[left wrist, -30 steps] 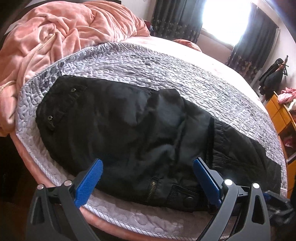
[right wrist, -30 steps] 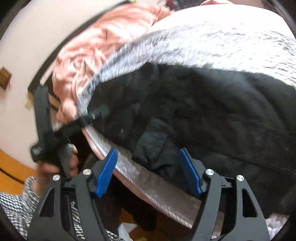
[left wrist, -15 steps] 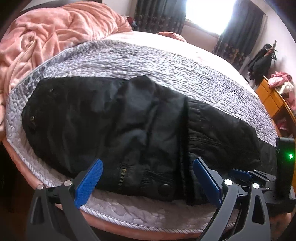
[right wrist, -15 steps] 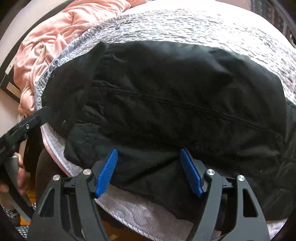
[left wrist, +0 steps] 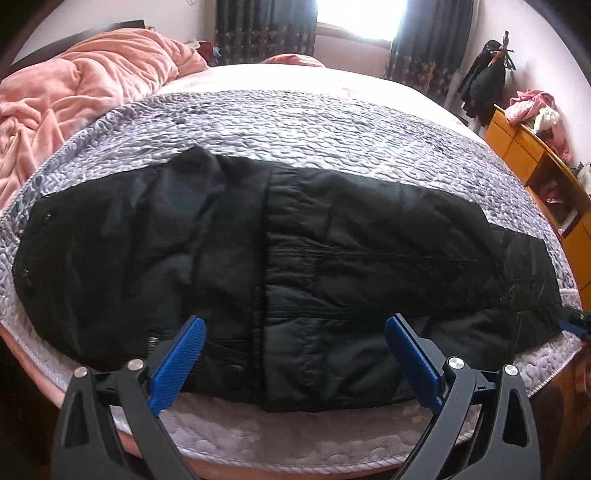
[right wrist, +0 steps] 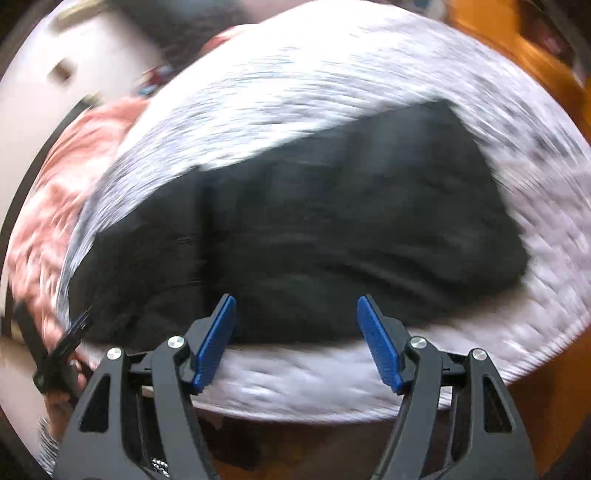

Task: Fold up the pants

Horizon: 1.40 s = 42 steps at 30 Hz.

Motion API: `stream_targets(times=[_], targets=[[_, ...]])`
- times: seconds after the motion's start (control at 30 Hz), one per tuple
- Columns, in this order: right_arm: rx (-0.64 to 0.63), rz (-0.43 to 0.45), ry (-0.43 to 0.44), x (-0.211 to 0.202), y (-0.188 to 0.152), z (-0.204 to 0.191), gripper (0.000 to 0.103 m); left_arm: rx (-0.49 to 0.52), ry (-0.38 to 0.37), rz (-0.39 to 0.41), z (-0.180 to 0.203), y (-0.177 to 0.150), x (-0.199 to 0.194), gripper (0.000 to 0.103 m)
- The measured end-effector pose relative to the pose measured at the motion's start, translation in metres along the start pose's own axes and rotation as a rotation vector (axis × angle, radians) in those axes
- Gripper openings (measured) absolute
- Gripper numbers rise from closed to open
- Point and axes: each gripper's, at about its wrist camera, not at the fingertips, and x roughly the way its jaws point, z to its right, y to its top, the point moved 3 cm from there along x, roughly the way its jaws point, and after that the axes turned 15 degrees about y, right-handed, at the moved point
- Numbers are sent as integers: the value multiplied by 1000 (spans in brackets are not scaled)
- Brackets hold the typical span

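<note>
Black padded pants (left wrist: 280,266) lie flat along the near edge of a grey quilted cover (left wrist: 295,125) on the bed, the left part doubled over the right at a vertical fold line. My left gripper (left wrist: 295,347) hovers open above their near hem, nothing between its blue pads. In the blurred right wrist view the same pants (right wrist: 295,236) stretch across the cover, and my right gripper (right wrist: 295,332) stands open over their near edge, empty. The tip of the right gripper (left wrist: 574,323) shows at the pants' right end in the left wrist view.
A crumpled pink blanket (left wrist: 74,92) fills the bed's far left. An orange wooden dresser (left wrist: 535,166) with clothes on top stands to the right. A coat rack (left wrist: 487,74) and dark curtains (left wrist: 266,33) are behind. The other gripper and a hand (right wrist: 62,358) appear at lower left.
Both grippers have slid to the right along the pants. The right one swept fast from the bunched left end to the right part, and its view has blurred. Nothing was gripped.
</note>
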Motion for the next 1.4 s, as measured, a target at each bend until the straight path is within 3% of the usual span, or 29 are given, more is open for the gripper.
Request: stream_targets(times=[0.23,0.43,0.5,0.53,0.57,0.6,0.67,0.8,1.03,1.17,1.4], targets=[[194,46,-20,-17,-6,77,68,-26,-38,-46,16,-1,6,98],[226,99,-15,-2,3,94,67,-11,-52,-53,27,0,7,98],[236,134,-12,-2,11,95,59,-18,-56,-66,25,-1,9,98],[238,144,-19,0,16,95,44,-23,-59,-71,24,-1,10,98],[241,150,-21,0,17,96,17,-30,-59,-79,22,-2,12,98],[256,167,24,-2,19,97,10,-39,-56,-88,19,-2,14,98],[269,207,79,-16,21,96,6,-50,-50,-91,15,-5,16,98],[154,259,116,-39,30,54,6,-90,-44,-88,0,-2,15,98],[-250,259,231,-50,45,-109,5,-126,-6,2,-36,14,-5,98],[-440,153,279,-7,38,-200,6,-181,23,24,-70,18,-11,98],[-596,-103,250,107,0,-278,6,-312,125,31,-139,15,-14,99]])
